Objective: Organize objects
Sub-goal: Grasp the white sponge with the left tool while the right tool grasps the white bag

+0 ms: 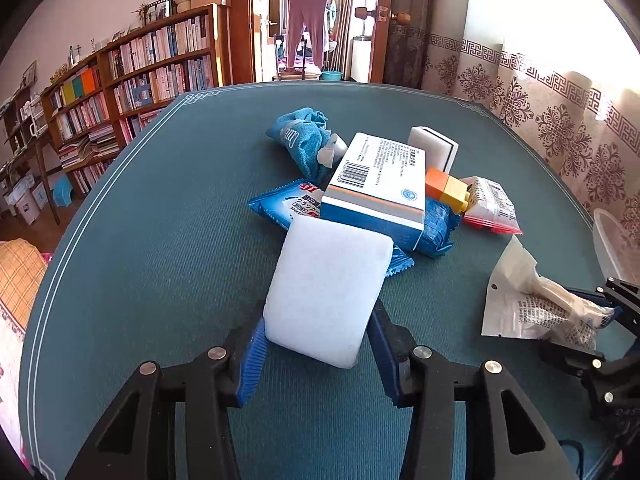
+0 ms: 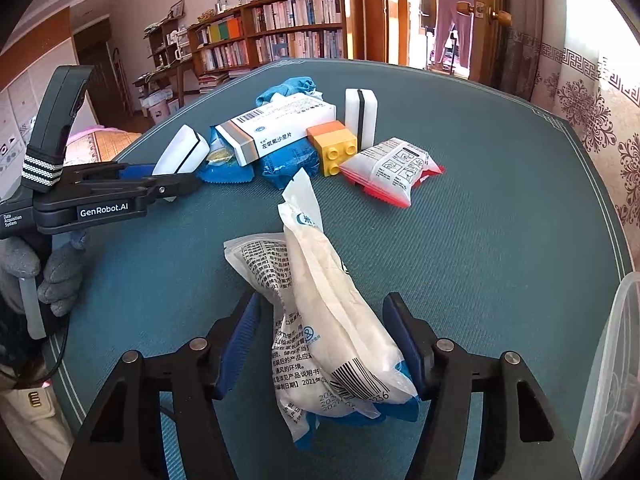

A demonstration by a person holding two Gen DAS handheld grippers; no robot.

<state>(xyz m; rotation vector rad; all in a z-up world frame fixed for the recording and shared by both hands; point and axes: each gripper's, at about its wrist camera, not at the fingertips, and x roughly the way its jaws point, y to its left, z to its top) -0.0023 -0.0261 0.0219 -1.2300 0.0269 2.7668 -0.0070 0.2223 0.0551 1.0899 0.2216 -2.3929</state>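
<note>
My left gripper (image 1: 316, 344) is shut on a white sponge block (image 1: 328, 292), held just above the teal table; it also shows in the right wrist view (image 2: 180, 154). My right gripper (image 2: 332, 344) is shut on a white plastic packet (image 2: 320, 304) with printed text, also seen in the left wrist view (image 1: 536, 304). Behind lies a pile: a white-and-blue medicine box (image 1: 376, 188), blue snack wrappers (image 1: 280, 204), a blue cloth (image 1: 300, 136), an orange-and-yellow toy brick (image 1: 448, 190), a second white sponge (image 1: 434, 148) and a red-edged white sachet (image 1: 492, 204).
A clear plastic bin (image 2: 616, 364) stands at the table's right edge, also in the left wrist view (image 1: 612, 240). The round table (image 1: 160, 240) has bare cloth on its left and near side. Bookshelves (image 1: 140, 80) and a doorway lie beyond.
</note>
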